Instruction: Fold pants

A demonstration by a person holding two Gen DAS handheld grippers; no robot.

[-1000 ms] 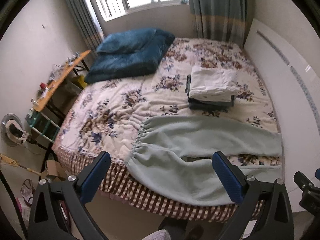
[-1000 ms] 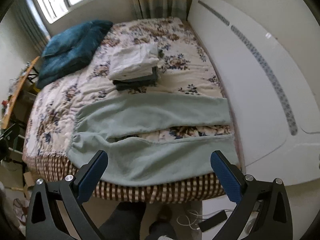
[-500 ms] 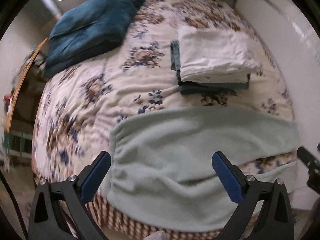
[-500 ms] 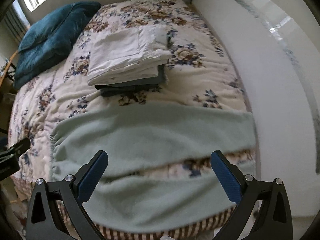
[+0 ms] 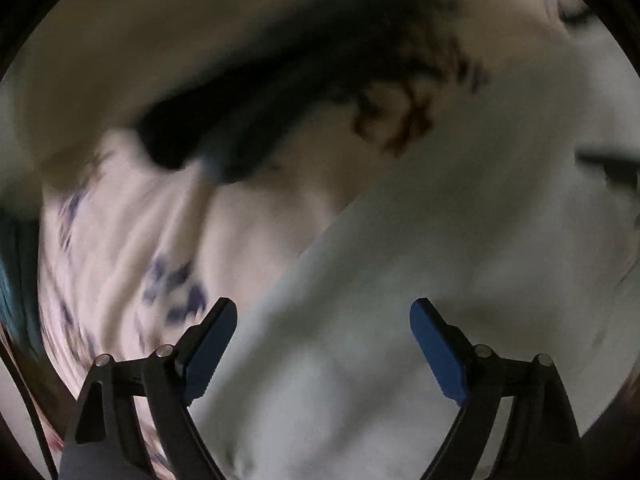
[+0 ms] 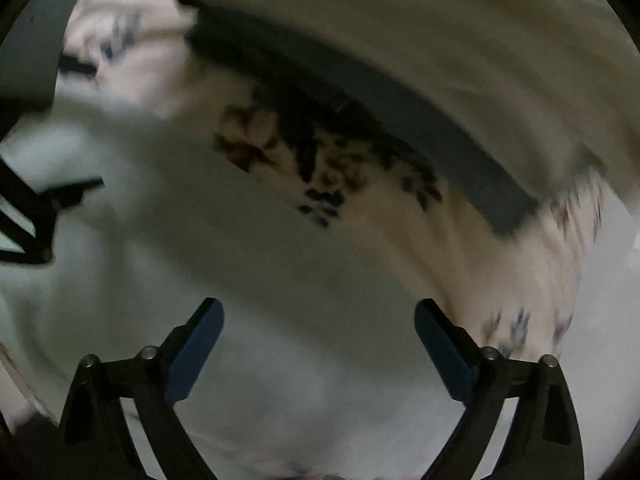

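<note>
Pointing steeply down, both tools hang close over the pants, and both views are heavily blurred.

Left tool (image 5: 323, 344): the jaws stand wide and are closing. Pale green pants (image 5: 400, 320) fabric lies below and between them, but the pads do not press on it. In the left wrist view the pants fill the field from 12 through 6 o'clock of the tool. One straight edge of the garment runs diagonally from about 6 up toward 1 o'clock. The floral bedspread (image 5: 132, 240) lies bare from 9 to 11 o'clock.

Right tool (image 6: 319, 346): the jaws stand wide and are closing, with pants (image 6: 240, 260) cloth below the gap and no pad contact visible. Here the garment spreads from 6 round to 10 o'clock. The bedspread (image 6: 460, 264) shows from 12 to 3 o'clock.

Judgement: neither tool is clearly nearer, and each is set to pinch the cloth directly under it. Which part of the garment lies under each tool cannot be told.

Surroundings: a stack of folded clothes (image 6: 400, 112) lies at 12 to 1 o'clock in the right wrist view, apart from the pants. A dark band (image 5: 256, 120), probably the same stack, crosses at 11 to 12 o'clock in the left wrist view. The other tool's black frame (image 6: 32, 208) shows at 9 o'clock. Nothing stands between either tool and the cloth.
</note>
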